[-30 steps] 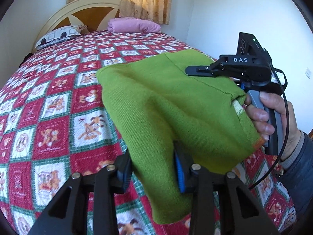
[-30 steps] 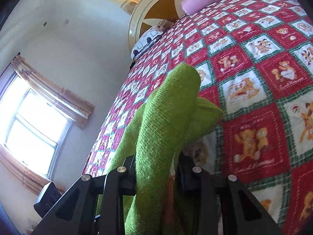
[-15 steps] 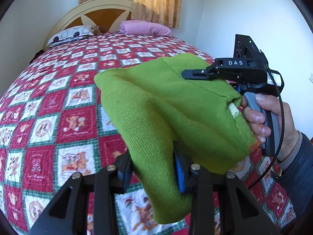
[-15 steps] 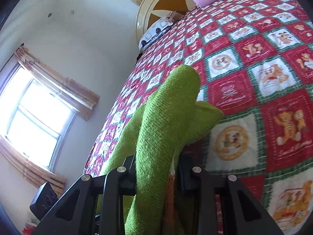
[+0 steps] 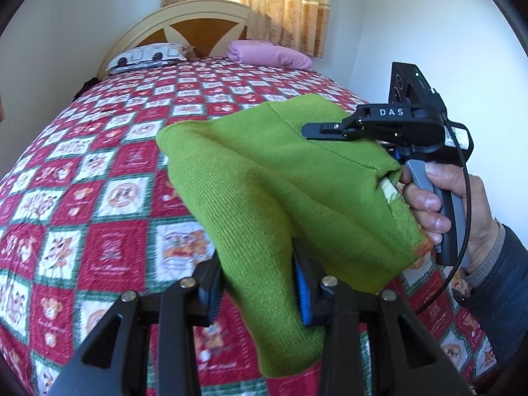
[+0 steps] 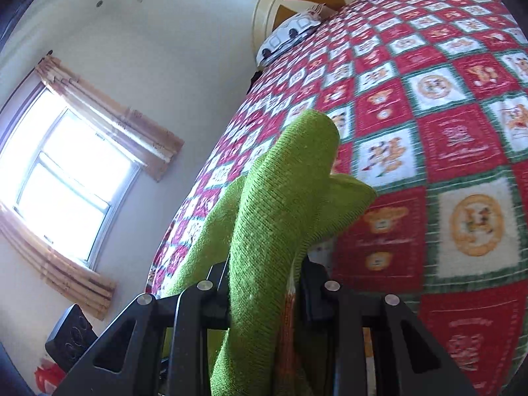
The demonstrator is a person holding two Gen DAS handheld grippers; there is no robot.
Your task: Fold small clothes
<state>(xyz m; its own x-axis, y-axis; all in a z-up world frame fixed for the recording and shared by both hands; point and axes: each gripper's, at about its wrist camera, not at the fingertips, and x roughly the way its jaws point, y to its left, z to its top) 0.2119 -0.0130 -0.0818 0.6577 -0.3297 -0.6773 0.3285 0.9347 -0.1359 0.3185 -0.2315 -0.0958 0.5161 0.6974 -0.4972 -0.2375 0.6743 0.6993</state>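
Sweater (image 5: 264, 178), green knit, hangs above the bed (image 5: 109, 171), stretched between my two hand-held grippers and clear of the quilt.

Left hand-held gripper (image 5: 255, 292): pointing forward and downward over the near edge of the bed. Both pads clamp a thick fold of the knit; the blue pad on the right side presses into the cloth, and a loose end droops below the fingers at the near edge.

Right hand-held gripper (image 5: 310, 129): seen from the left wrist view at right, held about level, fingers reaching leftward onto the sweater's top edge. My right hand (image 5: 442, 204) wraps the grey handle, fingers curled round the front, thumb on top; a dark sleeve with a grey cuff shows at the wrist. A black cable loops from the device past the hand.

In the right wrist view, the right hand-held gripper (image 6: 264, 283) is clenched on a bunched ridge of the sweater (image 6: 280, 217), which stands up between the fingers and folds over at the far end.

Far end of the bed: patterned pillow (image 5: 148, 55) at left, pink pillow (image 5: 270, 55) at right, against the headboard (image 5: 184, 23).
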